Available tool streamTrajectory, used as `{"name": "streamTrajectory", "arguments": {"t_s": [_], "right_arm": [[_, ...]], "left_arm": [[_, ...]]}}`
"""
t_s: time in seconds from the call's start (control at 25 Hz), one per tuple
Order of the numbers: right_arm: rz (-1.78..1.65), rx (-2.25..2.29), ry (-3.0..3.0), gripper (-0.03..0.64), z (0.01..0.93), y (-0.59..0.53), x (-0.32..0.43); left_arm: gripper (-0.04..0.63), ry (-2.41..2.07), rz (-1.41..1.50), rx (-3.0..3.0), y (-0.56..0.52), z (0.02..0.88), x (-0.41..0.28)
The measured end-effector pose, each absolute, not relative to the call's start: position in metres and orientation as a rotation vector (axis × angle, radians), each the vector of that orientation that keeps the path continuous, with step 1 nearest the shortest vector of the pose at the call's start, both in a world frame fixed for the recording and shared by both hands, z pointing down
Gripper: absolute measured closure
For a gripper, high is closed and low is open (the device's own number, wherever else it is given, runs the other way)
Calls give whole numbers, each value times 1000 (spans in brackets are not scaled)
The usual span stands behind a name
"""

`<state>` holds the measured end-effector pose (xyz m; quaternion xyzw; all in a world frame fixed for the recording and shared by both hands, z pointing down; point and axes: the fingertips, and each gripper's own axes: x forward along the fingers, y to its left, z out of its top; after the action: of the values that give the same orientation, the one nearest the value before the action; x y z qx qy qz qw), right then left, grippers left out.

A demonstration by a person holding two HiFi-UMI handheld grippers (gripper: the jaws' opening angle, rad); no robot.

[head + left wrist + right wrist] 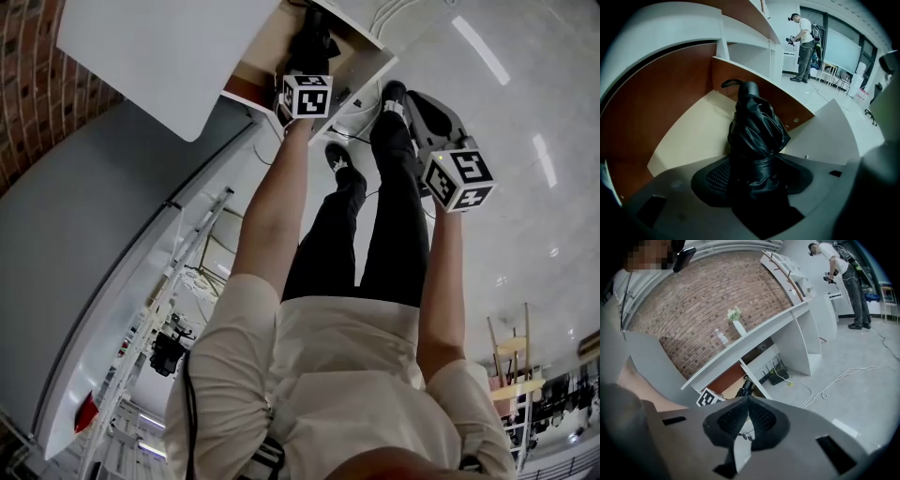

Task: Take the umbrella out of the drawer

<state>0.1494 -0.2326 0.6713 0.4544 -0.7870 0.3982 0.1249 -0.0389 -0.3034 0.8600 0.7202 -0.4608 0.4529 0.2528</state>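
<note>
The left hand-held gripper (pixel 754 180) clamps one umbrella (pixel 757 126) in one drawer (pixel 689 140).

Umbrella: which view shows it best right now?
The left gripper view: the folded black umbrella fills its centre, clamped between the fingers of the left gripper over the open drawer. The head view shows only its dark end past the marker cube; the right gripper view shows a tiny dark piece in the drawer.

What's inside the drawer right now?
A folded black umbrella, clamped by the left hand-held gripper, over the drawer and its pale floor. The floor that shows is otherwise bare; the part beneath umbrella and gripper is covered.
</note>
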Motion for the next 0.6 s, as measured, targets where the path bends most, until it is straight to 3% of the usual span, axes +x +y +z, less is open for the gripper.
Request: {"name": "streamTrajectory", "arguments": {"t_s": [0.6], "right_arm": [[1157, 1357, -2348, 548, 610, -202, 94]], "left_arm": [[337, -1230, 1131, 2085, -288, 784, -31]]}}
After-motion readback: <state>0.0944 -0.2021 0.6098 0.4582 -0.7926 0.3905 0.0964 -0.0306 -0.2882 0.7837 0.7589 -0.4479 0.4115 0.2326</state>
